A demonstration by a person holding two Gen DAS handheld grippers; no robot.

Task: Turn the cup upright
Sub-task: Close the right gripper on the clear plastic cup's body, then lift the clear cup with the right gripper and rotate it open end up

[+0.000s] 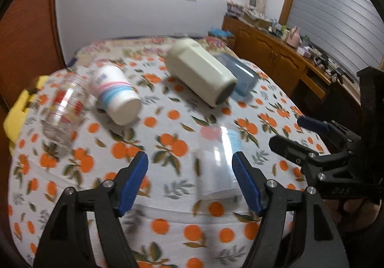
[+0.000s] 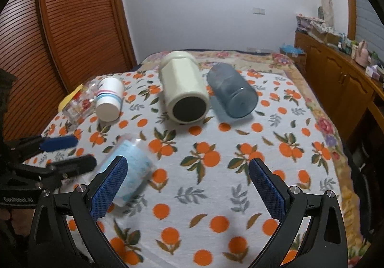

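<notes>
Several cups lie on their sides on the orange-print tablecloth (image 2: 216,196). A clear plastic cup (image 1: 217,162) with pale blue print lies nearest, between the fingers of my open left gripper (image 1: 189,181), close to the right finger; it also shows in the right wrist view (image 2: 129,172). Farther back lie a cream cup (image 2: 183,92), a blue-grey translucent cup (image 2: 231,90), a white paper cup with stripes (image 2: 109,102) and a clear printed glass (image 2: 79,104). My right gripper (image 2: 188,186) is open and empty over bare cloth, right of the clear cup.
A yellow object (image 1: 16,112) lies at the table's left edge. A wooden louvred door (image 2: 60,28) stands at the left. A wooden sideboard (image 2: 340,76) with clutter runs along the right. The right gripper shows in the left wrist view (image 1: 300,133).
</notes>
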